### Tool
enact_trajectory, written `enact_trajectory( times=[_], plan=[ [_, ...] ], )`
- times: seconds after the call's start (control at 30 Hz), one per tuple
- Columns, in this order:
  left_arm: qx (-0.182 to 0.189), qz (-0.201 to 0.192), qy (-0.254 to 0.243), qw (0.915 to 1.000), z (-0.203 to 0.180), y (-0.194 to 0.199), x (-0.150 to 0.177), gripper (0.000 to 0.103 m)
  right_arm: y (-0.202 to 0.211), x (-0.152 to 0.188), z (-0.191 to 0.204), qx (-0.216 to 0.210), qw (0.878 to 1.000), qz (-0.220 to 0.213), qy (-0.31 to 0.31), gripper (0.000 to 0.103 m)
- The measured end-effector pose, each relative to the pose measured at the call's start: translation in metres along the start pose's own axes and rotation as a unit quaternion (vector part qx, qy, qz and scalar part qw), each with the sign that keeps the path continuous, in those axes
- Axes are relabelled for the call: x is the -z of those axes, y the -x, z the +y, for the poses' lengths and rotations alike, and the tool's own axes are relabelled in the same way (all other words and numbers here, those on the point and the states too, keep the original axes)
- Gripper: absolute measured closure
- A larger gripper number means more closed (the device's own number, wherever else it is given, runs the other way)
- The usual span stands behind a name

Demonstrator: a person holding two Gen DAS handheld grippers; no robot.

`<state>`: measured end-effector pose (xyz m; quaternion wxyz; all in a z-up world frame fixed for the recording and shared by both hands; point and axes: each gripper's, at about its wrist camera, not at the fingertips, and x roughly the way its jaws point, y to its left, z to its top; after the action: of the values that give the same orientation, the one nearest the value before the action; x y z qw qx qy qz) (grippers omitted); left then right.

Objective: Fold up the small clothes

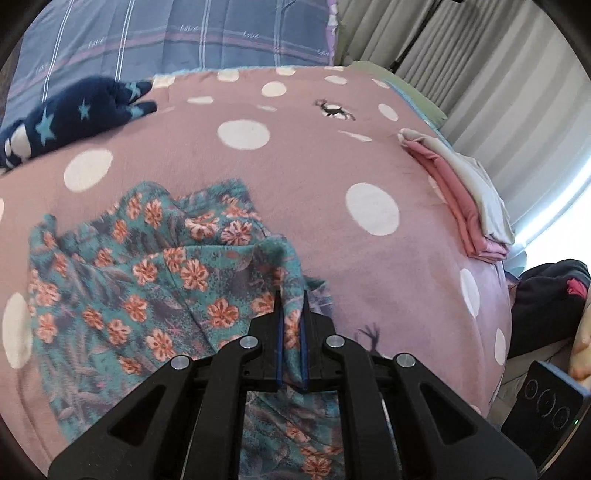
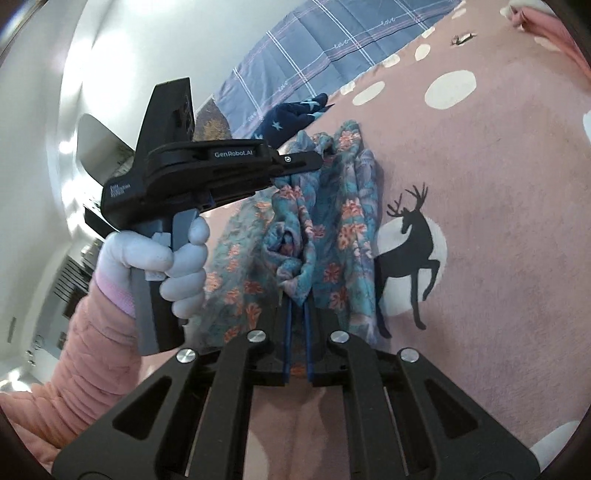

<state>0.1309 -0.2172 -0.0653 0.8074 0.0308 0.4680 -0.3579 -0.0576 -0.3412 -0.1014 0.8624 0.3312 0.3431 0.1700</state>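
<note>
Left wrist view: the left gripper [image 1: 291, 295] has its two blue-lined fingers pinched tight on a fold of the flowery cloth [image 1: 147, 280].
Right wrist view: the right gripper [image 2: 297, 301] is also pinched on the flowery cloth [image 2: 332, 229], at another bunched edge.
Flowery cloth: teal with orange flowers, crumpled and lifted between the two claws, over the pink blanket [image 1: 295, 177].
Pink blanket: it has big white dots and a black deer [image 2: 410, 251] printed just beside the cloth.
Left hand: a white glove [image 2: 177, 266] and a fuzzy pink sleeve hold the left gripper's handle; this shows in the right wrist view.
Dark blue cloth with stars [image 1: 74, 114]: lies far up the blanket, well apart from the flowery cloth.
Folded pile [image 1: 465, 195]: pink and white clothes stacked at the blanket's right edge.
Checked blue bedding [image 1: 177, 33]: lies past the blanket's far edge.
</note>
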Motion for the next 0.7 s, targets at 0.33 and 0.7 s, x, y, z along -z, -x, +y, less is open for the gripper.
enact_trajectory(
  times=[0.33, 0.7],
  plan=[
    [-0.010, -0.025, -0.037, 0.9990, -0.017, 0.029, 0.027, 0.083, -0.001, 0.004, -0.026, 0.010, 0.998, 0.038, -0.039, 0.092],
    [-0.073, -0.012, -0.025, 0.9970, 0.040, 0.080, 0.147, 0.065, 0.016, -0.065, -0.022, -0.025, 1.000, 0.003, 0.018, 0.056]
  ],
)
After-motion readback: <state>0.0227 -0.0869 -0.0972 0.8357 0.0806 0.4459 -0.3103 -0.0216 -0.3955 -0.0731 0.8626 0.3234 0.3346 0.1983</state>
